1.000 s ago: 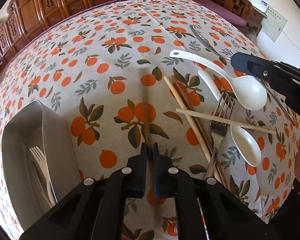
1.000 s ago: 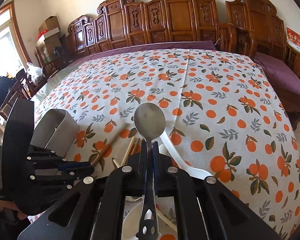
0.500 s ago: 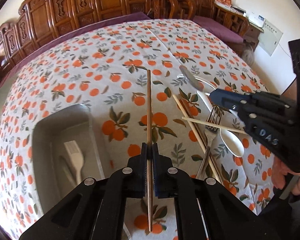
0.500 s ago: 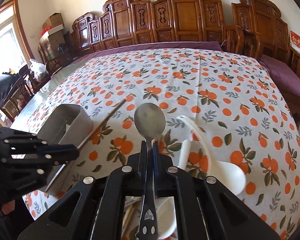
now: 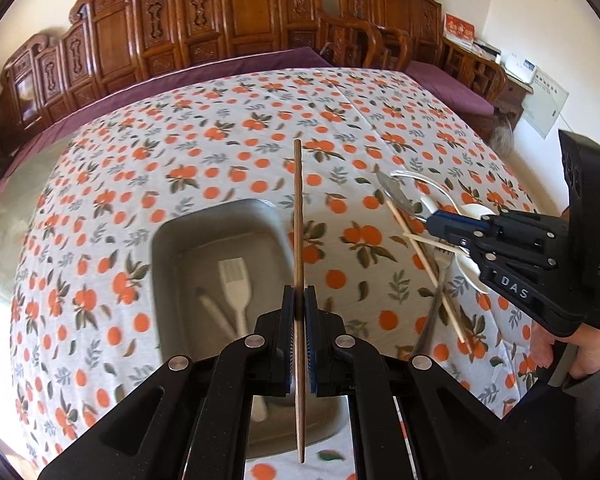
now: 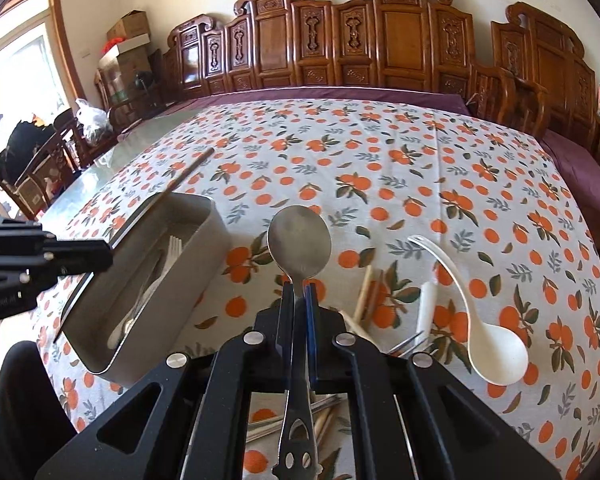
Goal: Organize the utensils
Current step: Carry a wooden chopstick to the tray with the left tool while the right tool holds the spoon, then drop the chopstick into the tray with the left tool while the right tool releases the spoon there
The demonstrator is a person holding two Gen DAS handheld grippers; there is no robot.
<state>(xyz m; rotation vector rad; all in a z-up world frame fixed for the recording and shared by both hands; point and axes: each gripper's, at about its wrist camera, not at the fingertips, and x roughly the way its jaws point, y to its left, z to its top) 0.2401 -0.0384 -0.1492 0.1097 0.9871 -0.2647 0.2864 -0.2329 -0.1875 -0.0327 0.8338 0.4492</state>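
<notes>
My left gripper [image 5: 299,292] is shut on a brown wooden chopstick [image 5: 298,216], held in the air over the right edge of the grey tray [image 5: 168,236]. A white fork [image 5: 236,284] and another pale utensil lie in the tray. My right gripper [image 6: 299,288] is shut on the neck of a metal spoon [image 6: 299,240], bowl forward, above the tablecloth to the right of the grey tray [image 6: 172,280]. In the left wrist view the right gripper [image 5: 436,220] hangs over a pile with pale chopsticks [image 5: 424,256], a metal fork [image 5: 436,300] and white spoons.
A white ladle spoon [image 6: 488,340] and a second white spoon handle [image 6: 426,304] lie right of the pile. The table carries an orange-print cloth [image 6: 380,160]. Carved wooden chairs [image 6: 380,40] stand behind it. A hand [image 5: 580,356] shows at the right edge.
My left gripper lifted the brown chopstick off the cloth and carried it left, over the tray. My right gripper moved left toward the tray with the metal spoon still held.
</notes>
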